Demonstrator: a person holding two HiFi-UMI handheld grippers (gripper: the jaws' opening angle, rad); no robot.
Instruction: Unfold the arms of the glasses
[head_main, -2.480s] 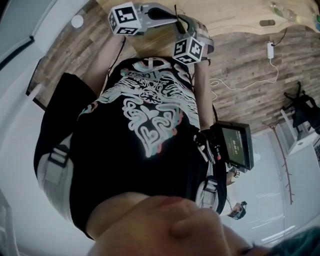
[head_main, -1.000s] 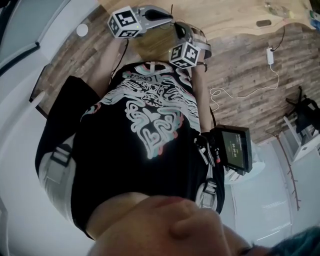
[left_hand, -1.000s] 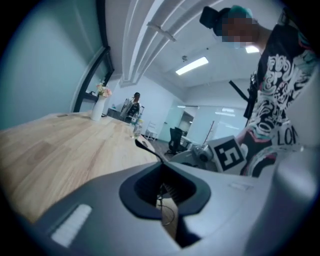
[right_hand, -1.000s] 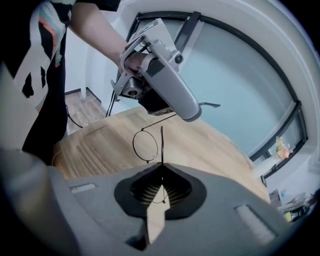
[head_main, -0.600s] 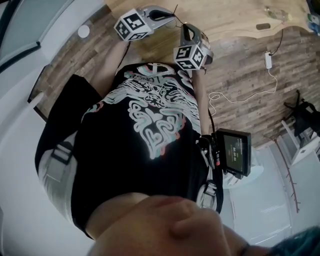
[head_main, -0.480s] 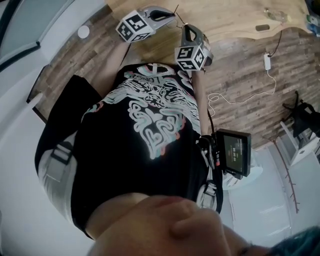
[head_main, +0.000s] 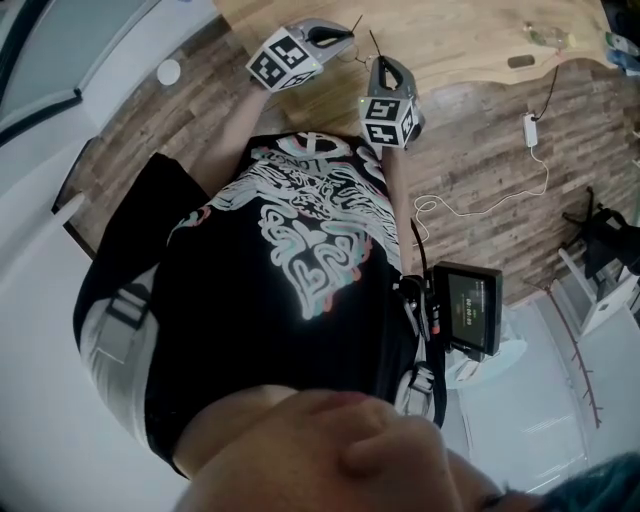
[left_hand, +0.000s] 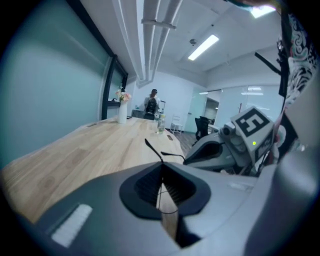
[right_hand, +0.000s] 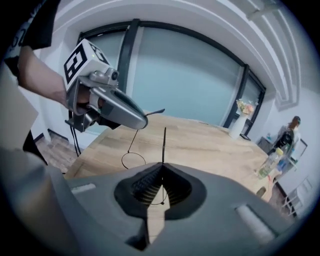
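Rolling your right gripper (right_hand: 162, 169) upward, you are pinching the glasses (right_hand: 164, 145) in its closed fingers (right_hand: 142, 187); your left gripper (left_hand: 161, 170) is pinching them too.

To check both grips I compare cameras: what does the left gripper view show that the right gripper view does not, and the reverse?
Only the left gripper view: the right hand-held gripper, seen from outside. Only the right gripper view: the left hand-held gripper and a full round lens rim hanging below it. Both: the wooden table, the vase, and a thin glasses arm pinched in that view's own shut jaws.
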